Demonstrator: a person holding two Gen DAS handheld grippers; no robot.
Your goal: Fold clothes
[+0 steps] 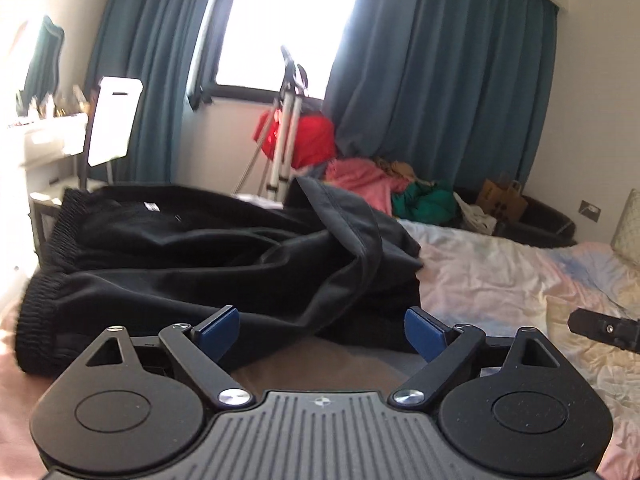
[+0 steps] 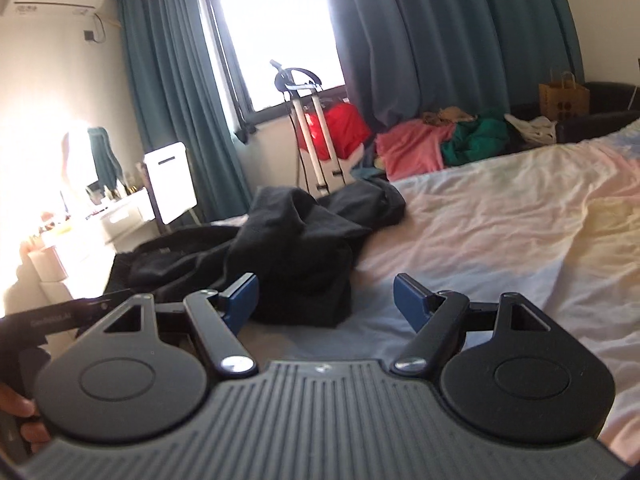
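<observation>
Garment first: black clothing (image 1: pixel 192 248), prob. sweatpants or a sweatshirt judging by the ribbed cuff (image 1: pixel 38 332) and ribbed band along the L edge, lies bunched on the bed (image 1: pixel 500 280). Not flat, not squared: one flap stands up in a ridge w/ a visible seam, deep creases run across the middle, and the near edge slumps toward the cameras. In the right wrist view the same heap (image 2: pixel 292 248) reads as a loose mound w/ a darker, flatter part spread behind it to the L.

Left tool (image 1: pixel 322 330): blue pads wide apart, nothing between them, hovering just in front of the garment's near edge, bare bed showing below the gap. Right tool (image 2: pixel 324 300): also spread wide, empty, near the heap's R side over pale sheet. Part of the right tool shows at the R edge of the left view, well clear of the cloth.

Progress, as a judgement: no neat folded stack visible anywhere on the bed, so the black piece isn't in a finished state. Scene fits either a garment being laid out for folding or one partway through w/ a fold that slumped; can't tell which. What's left either way: flatten it, align edges, make clean folds.

Bkgd: pile of pink and green clothes (image 2: pixel 440 144) past the bed's far end, unfolded too. Teal curtains (image 1: pixel 420 80) frame a bright window.
</observation>
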